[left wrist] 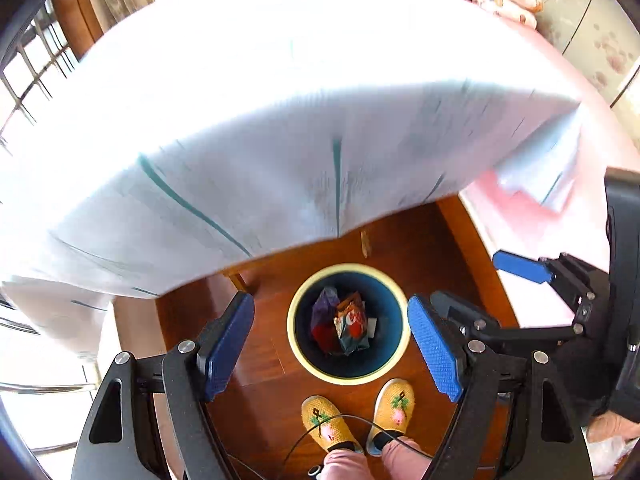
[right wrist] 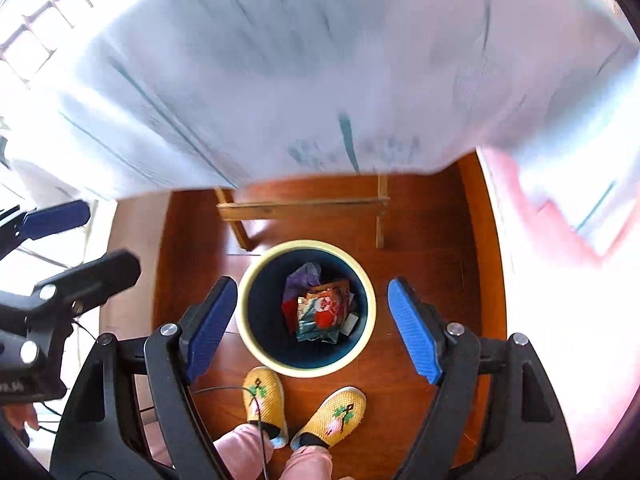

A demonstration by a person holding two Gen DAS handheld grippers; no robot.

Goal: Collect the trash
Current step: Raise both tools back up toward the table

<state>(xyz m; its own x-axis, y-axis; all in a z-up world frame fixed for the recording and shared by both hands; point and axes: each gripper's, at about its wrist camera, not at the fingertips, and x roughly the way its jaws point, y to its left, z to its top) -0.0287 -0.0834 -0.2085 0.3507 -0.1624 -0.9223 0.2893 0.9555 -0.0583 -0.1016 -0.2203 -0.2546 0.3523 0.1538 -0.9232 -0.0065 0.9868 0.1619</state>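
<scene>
The left claw (left wrist: 331,344) has black angular arms with triangular cut-outs, round silver screws at the joints, and blue ribbed pads (left wrist: 436,348) on its fingers. The right claw (right wrist: 312,328) is built alike, with blue ribbed pads (right wrist: 412,332) too. The person wears pink trousers (right wrist: 308,464) and yellow knitted slippers (left wrist: 394,404) with green and pink embroidery. A thin black cable (left wrist: 348,420) crosses the slippers.

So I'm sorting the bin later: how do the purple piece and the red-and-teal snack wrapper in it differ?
The purple piece is plain and crumpled, toward the far side of the bin; the snack wrapper is printed and shiny, nearer the slippers. The wrapper looks larger and partly overlies a red item beside the purple piece. Both lie loose inside, below the rim; both grippers hang open above.
</scene>
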